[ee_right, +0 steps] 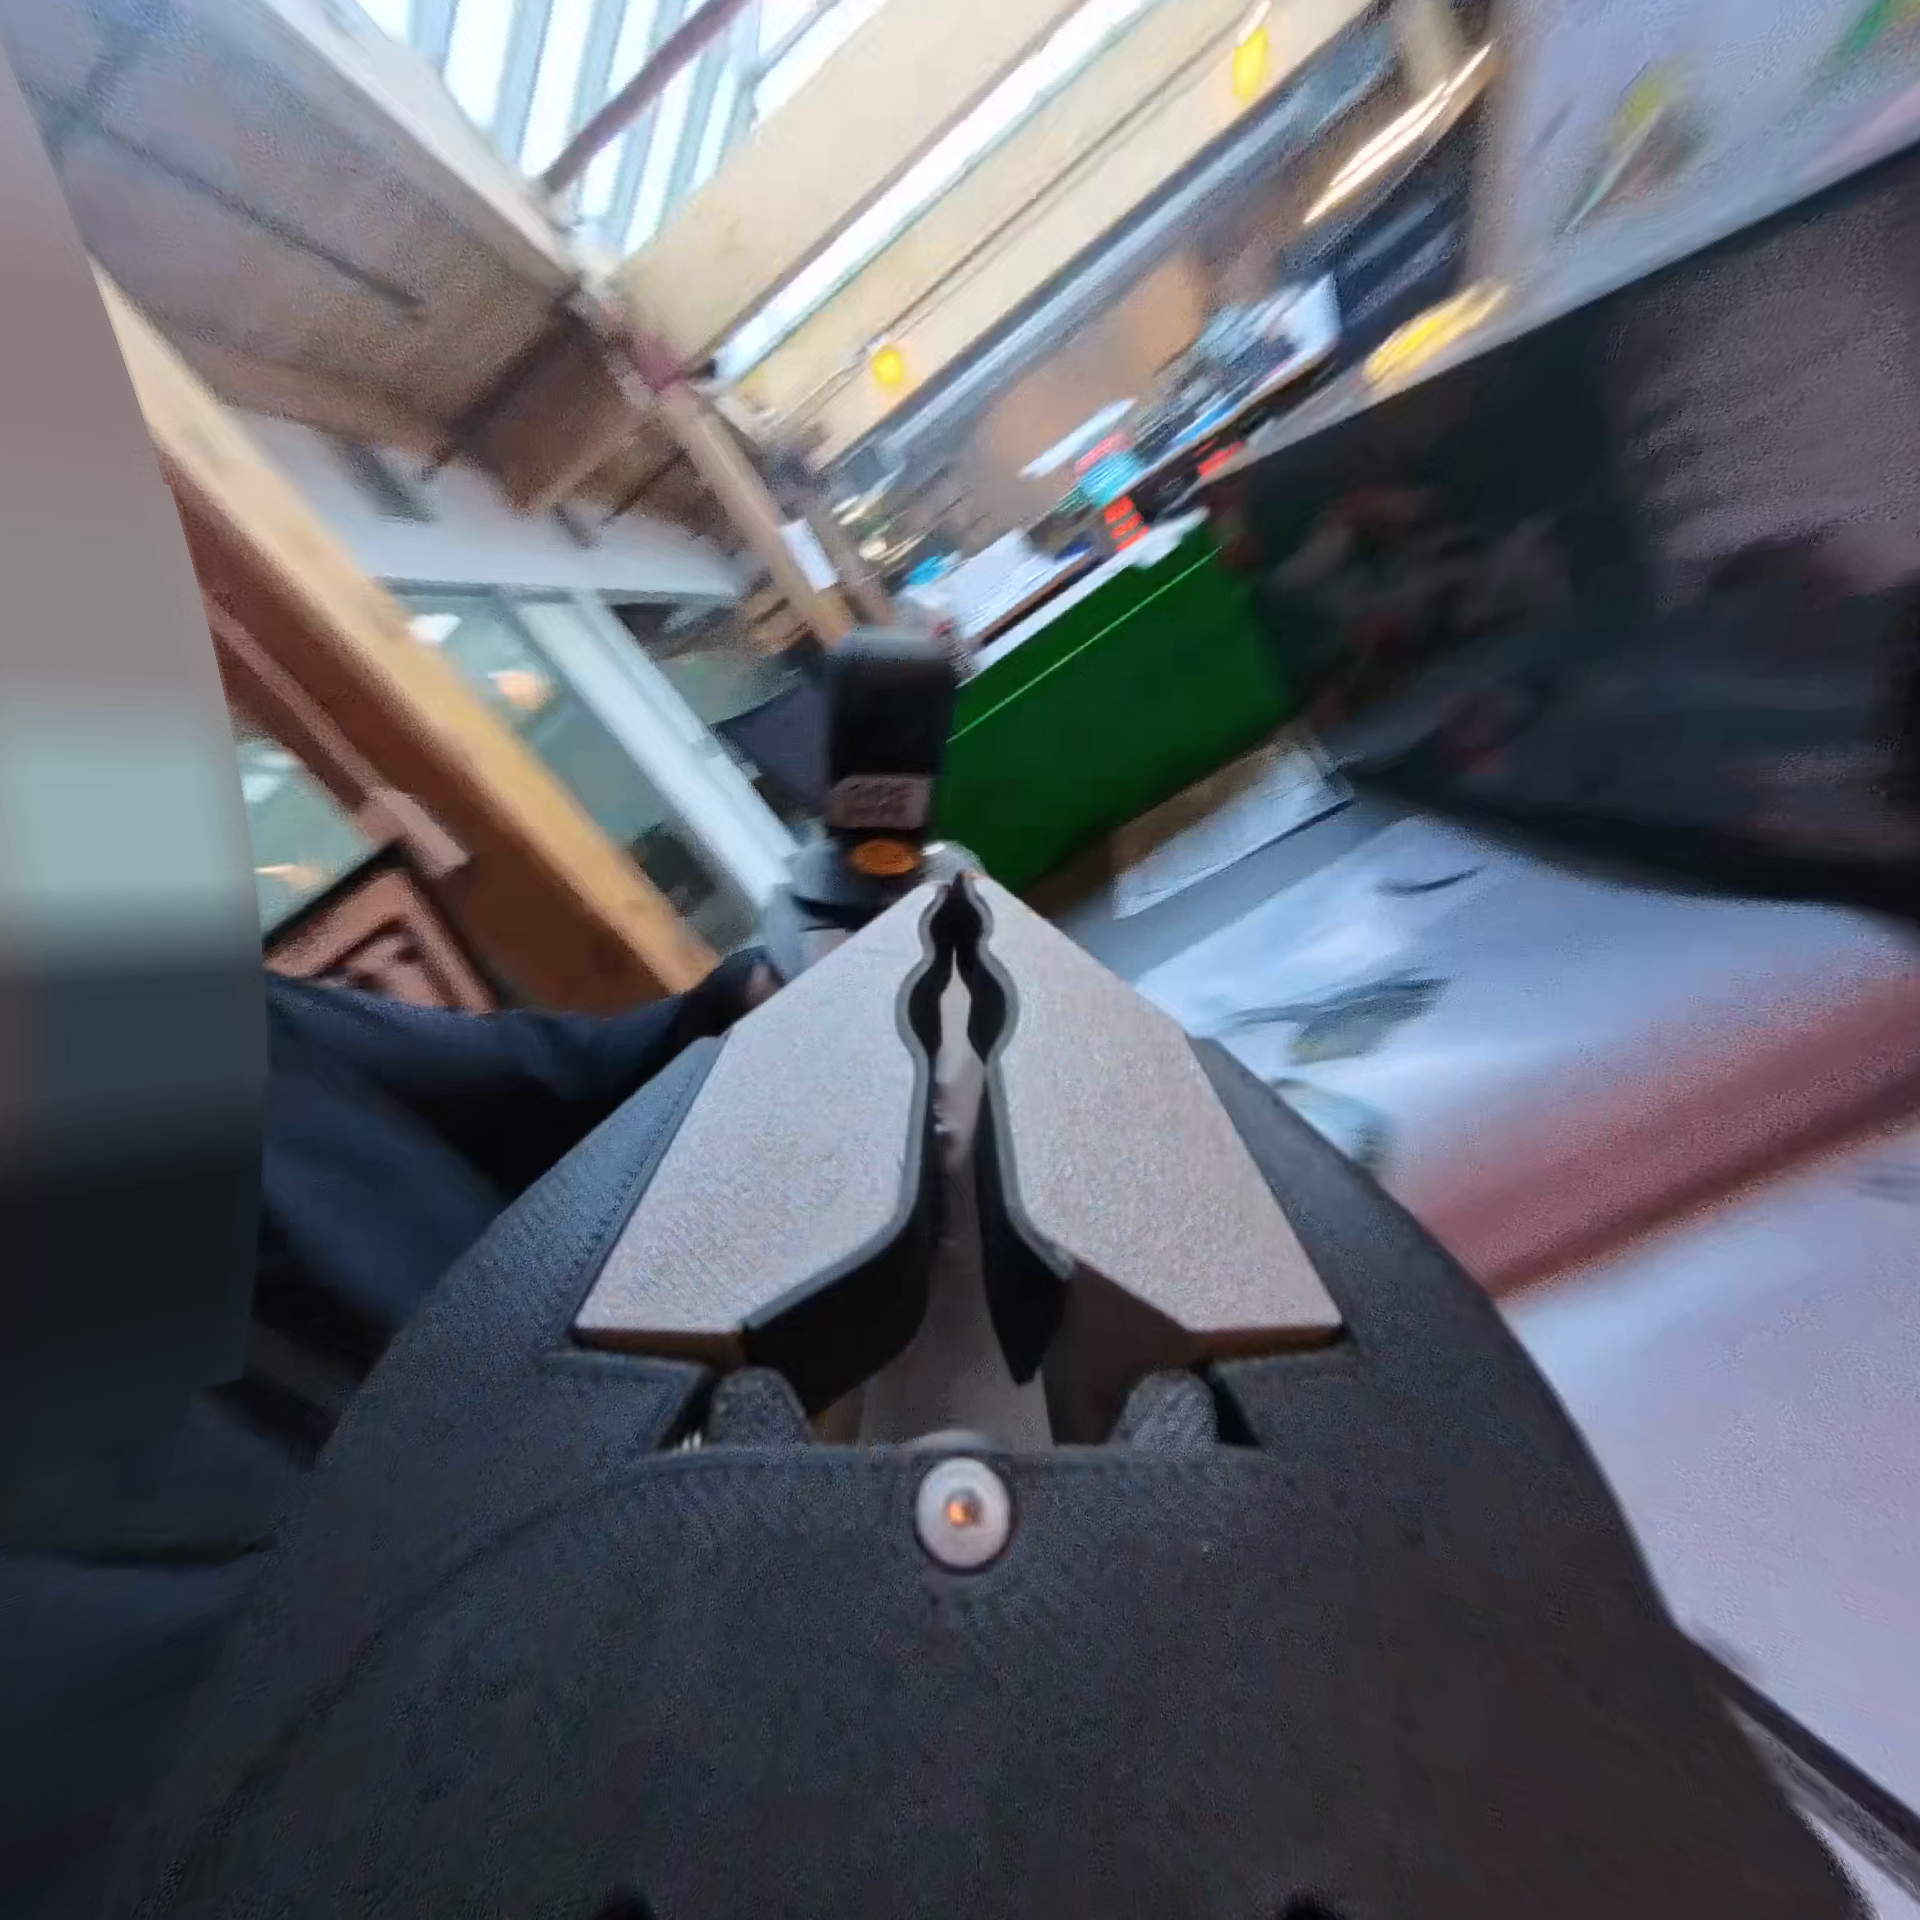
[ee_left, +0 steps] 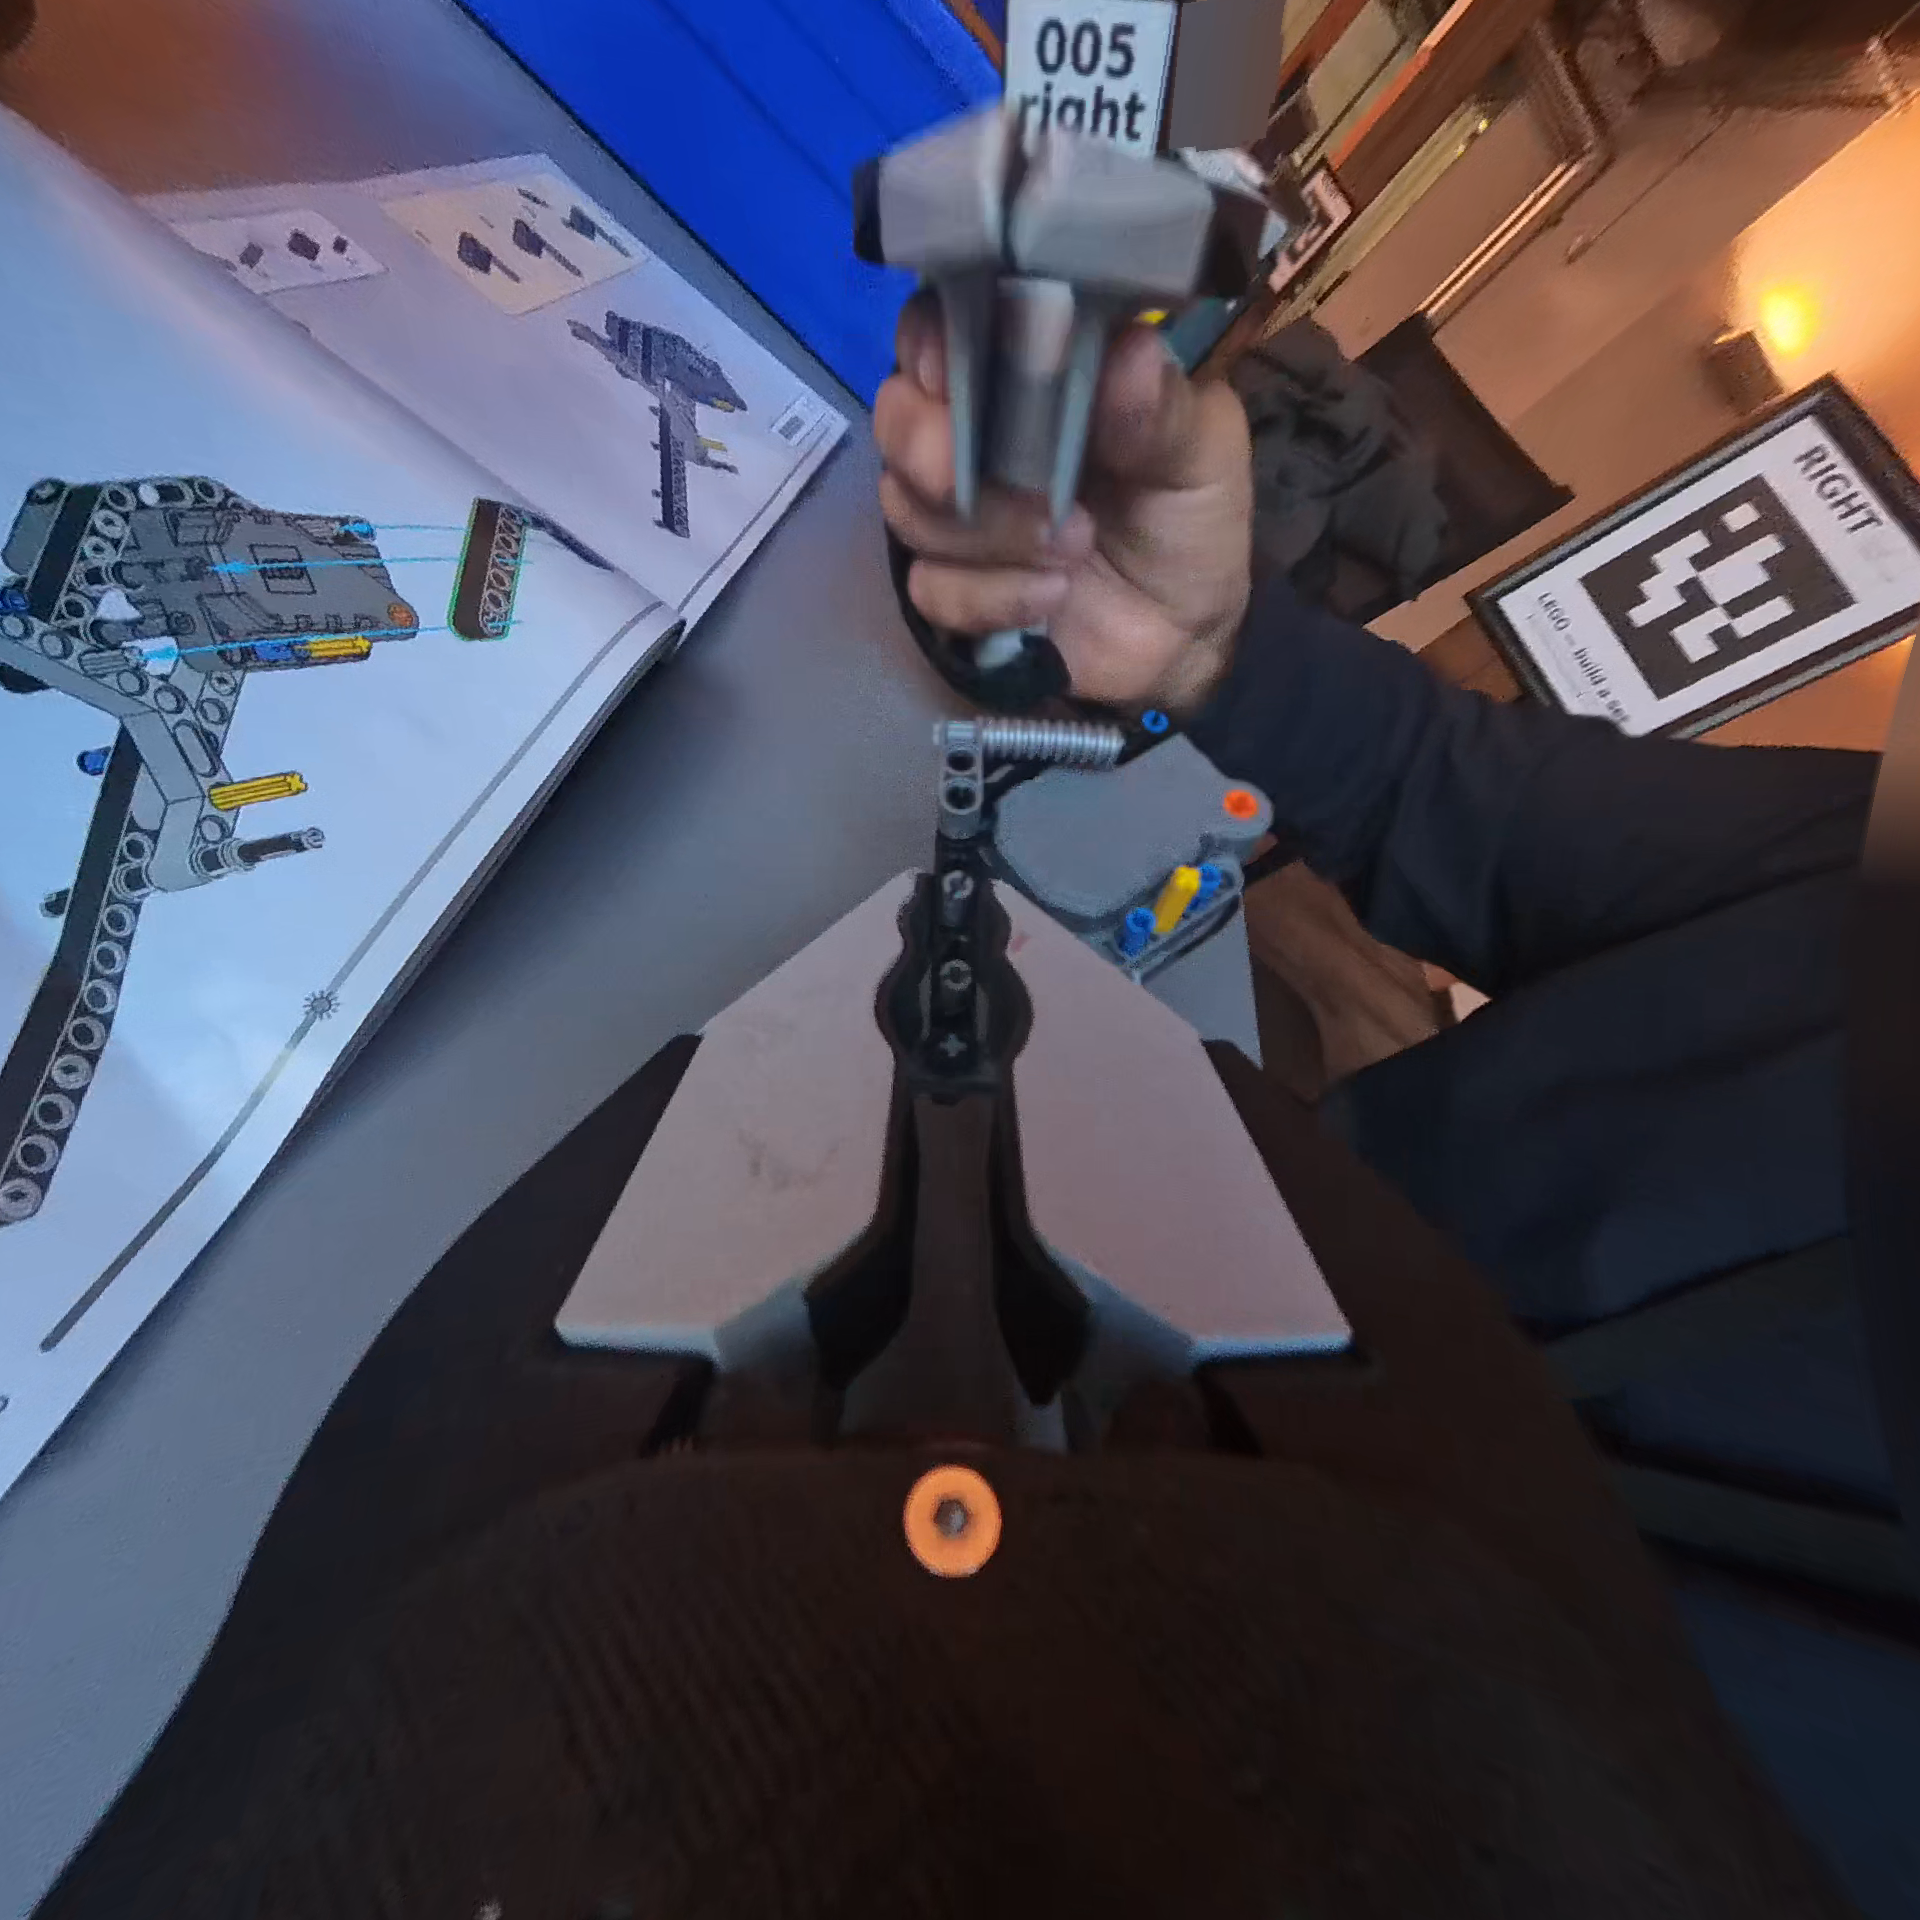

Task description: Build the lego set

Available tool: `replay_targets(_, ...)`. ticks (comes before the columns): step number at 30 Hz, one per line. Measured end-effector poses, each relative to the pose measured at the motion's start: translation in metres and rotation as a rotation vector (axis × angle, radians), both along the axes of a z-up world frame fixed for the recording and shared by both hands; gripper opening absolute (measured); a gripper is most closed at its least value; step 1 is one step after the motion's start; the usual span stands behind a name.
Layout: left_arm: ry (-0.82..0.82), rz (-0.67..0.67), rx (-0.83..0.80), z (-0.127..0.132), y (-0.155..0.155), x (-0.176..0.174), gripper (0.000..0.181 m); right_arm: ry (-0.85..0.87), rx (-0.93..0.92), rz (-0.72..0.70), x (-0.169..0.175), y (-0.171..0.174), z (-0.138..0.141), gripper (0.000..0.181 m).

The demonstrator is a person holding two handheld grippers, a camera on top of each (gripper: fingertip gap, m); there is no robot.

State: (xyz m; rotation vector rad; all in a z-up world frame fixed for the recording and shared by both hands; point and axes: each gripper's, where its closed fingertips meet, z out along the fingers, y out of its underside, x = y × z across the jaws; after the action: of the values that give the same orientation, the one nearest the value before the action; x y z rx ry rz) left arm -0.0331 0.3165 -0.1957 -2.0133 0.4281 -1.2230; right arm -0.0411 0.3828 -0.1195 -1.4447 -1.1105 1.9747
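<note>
In the left wrist view my left gripper [ee_left: 954,920] is shut on the black beam [ee_left: 954,982] of a partly built lego assembly. The assembly has a grey motor block [ee_left: 1112,842], a metal spring [ee_left: 1049,743], a yellow axle [ee_left: 1179,896] and blue pins. It is held above the table. My right gripper [ee_left: 1016,488], held in a hand [ee_left: 1143,540], hovers just beyond and above the assembly, pointing back toward it. In the right wrist view, blurred by motion, the right gripper [ee_right: 958,885] is shut with nothing between its fingers. The left gripper's camera housing [ee_right: 888,727] lies straight ahead.
An open instruction booklet [ee_left: 343,665] lies on the grey table [ee_left: 644,914] at the left. A blue box [ee_left: 748,156] stands behind it. A framed marker sign [ee_left: 1714,561] stands at the right. A dark sleeve [ee_left: 1507,831] crosses the right side. About 10 cm separates my left fingertips from my right.
</note>
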Motion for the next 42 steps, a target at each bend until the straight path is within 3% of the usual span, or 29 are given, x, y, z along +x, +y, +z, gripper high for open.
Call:
replay_targets(2,-0.035,-0.003,-0.007,0.003,0.001,-0.001,0.006,-0.063,0.176,-0.087,0.011,0.012,-0.009,0.0)
replay_targets(7,-0.034,-0.042,-0.009,0.003,-0.002,0.003,0.006,-0.25,0.444,0.097,0.008,-0.017,-0.035,0.0)
replay_targets(12,-0.085,-0.024,-0.026,0.007,0.0,-0.004,0.006,-0.273,0.331,0.26,0.009,-0.041,-0.049,0.001)
replay_targets(29,-0.172,-0.026,-0.076,0.011,0.002,-0.008,0.006,-0.281,0.318,0.312,0.01,-0.052,-0.052,0.0)
replay_targets(42,-0.131,-0.018,-0.066,0.008,0.002,-0.006,0.006,-0.316,0.31,0.322,0.009,-0.052,-0.06,0.0)
